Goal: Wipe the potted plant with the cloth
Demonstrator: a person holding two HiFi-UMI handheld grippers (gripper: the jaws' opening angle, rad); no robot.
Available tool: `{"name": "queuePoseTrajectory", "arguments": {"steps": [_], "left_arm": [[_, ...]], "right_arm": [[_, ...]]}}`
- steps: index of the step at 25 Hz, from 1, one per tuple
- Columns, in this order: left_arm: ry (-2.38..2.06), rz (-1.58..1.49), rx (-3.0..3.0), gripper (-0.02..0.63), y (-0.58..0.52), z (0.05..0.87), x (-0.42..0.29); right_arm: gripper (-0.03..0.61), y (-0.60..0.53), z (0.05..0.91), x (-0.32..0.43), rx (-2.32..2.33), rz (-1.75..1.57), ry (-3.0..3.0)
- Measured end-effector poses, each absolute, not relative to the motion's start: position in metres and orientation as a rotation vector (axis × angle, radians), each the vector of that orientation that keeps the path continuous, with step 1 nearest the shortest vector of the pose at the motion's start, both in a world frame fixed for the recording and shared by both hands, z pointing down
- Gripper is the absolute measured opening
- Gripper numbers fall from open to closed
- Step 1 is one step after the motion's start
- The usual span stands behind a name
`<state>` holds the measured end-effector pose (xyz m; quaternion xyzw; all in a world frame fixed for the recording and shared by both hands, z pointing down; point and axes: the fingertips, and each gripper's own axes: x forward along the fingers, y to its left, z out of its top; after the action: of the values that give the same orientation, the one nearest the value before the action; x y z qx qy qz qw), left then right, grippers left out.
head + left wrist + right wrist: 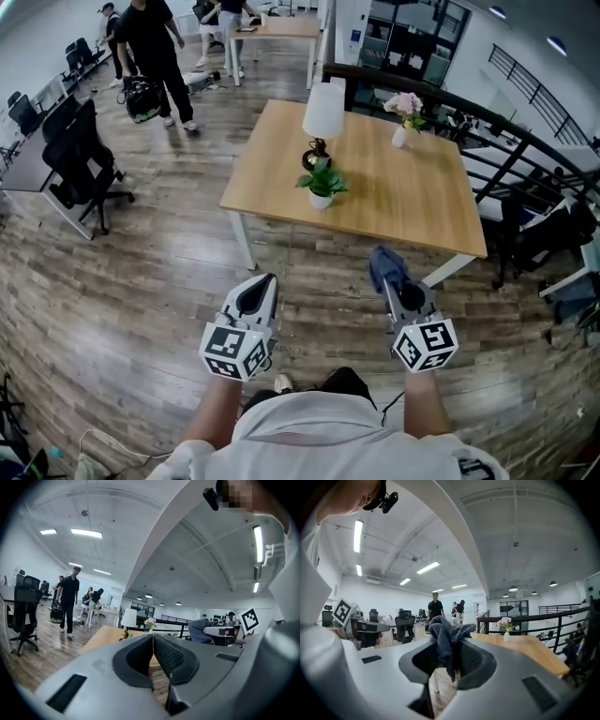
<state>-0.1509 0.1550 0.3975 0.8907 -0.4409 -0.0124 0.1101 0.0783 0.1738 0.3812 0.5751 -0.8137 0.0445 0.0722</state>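
Nearest, the left gripper (268, 279) and the right gripper (392, 287) are held side by side above the wooden floor (141, 281), both short of the table's (412, 202) near edge. The head view gives their placement, but only the gripper views resolve the jaws. In the left gripper view, the left gripper (153, 637) is clenched, its jaws meeting tip to tip and empty. In the right gripper view, the right gripper (449, 652) is clamped on the dark blue-grey cloth (446, 637), which bunches above the pads and hangs down between them. The head view shows the same cloth (385, 264) as a crumpled tuft at the gripper's tip.

Farther on, the potted plant (322, 184) stands upright on the table, near its left near corner, well apart from both grippers. Just behind it is a lamp with a white shade (324, 111). A vase of pink flowers (405, 112) stands at the far edge; the right gripper view also shows this vase (506, 626). Farthest, people (155, 47) stand at left.
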Motion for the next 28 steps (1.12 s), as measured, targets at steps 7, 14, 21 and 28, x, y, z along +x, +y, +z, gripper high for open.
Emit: {"name": "queuePoseTrajectory", "arguments": {"steps": [7,14,21,28], "left_arm": [[-1.290,0.001,2.608,0.017,0.108,0.409,-0.146],[-1.332,0.023,2.622,0.017,0.040,0.400,-0.107],[-1.378,0.040,2.620,0.017,-0.033,0.387,-0.044],[-1.449,0.049,2.576,0.017,-0.087,0.388,-0.015]], "right_arm": [[0.138,0.123,0.394,0.083,1.720,0.167,-2.457],[0.138,0.051,0.398,0.118,1.691,0.194,-2.503],[0.138,-0.027,0.394,0.180,1.669,0.221,-2.538],[0.138,-0.101,0.395,0.222,1.619,0.218,-2.554]]}}
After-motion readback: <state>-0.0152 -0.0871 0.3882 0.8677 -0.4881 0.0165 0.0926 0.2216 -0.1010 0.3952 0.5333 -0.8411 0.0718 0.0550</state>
